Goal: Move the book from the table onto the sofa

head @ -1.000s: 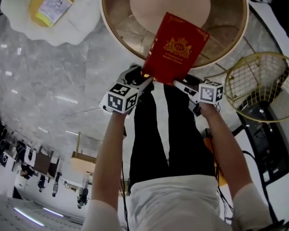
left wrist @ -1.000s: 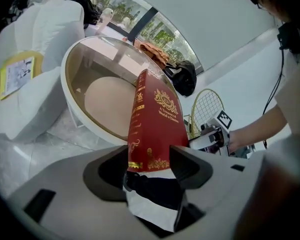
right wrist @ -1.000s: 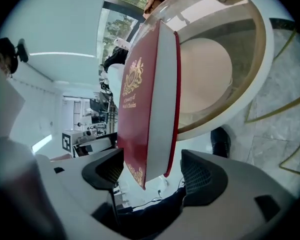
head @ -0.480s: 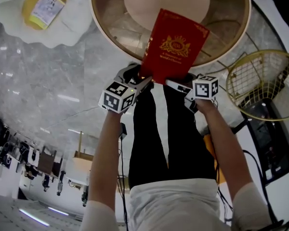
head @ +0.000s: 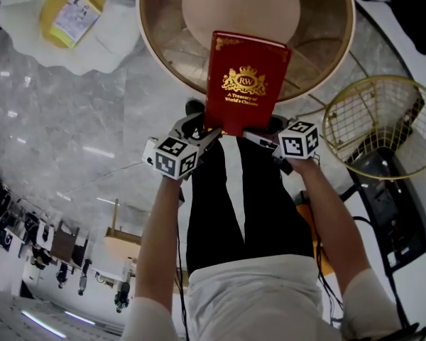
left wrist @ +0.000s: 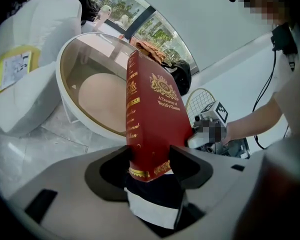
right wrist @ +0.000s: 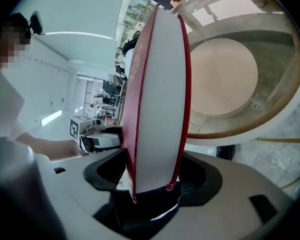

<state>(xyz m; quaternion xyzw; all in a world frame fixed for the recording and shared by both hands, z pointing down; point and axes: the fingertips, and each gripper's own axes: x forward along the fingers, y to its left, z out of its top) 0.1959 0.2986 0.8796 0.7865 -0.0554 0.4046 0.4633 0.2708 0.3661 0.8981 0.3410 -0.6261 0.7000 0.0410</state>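
A red hardback book (head: 245, 84) with gold print hangs above the round glass-topped table (head: 156, 45), held from below by both grippers. My left gripper (head: 209, 129) is shut on the lower corner at the spine (left wrist: 149, 164), and the book (left wrist: 155, 119) stands up out of its jaws. My right gripper (head: 253, 135) grips the other lower corner, at the white page edges (right wrist: 157, 99). Its jaws (right wrist: 152, 176) have just been closing, and the book sits between them with both covers against the pads. The white sofa (head: 28, 45) lies at the upper left.
A yellow packet (head: 74, 16) lies on the sofa. A gold wire basket (head: 373, 126) stands at the right, with a black box (head: 394, 219) below it. The person's legs and torso fill the lower middle. The floor is grey marble.
The book has swung from tilted right to nearly straight in the head view and shifted slightly left. Both grippers have moved with it, keeping hold.
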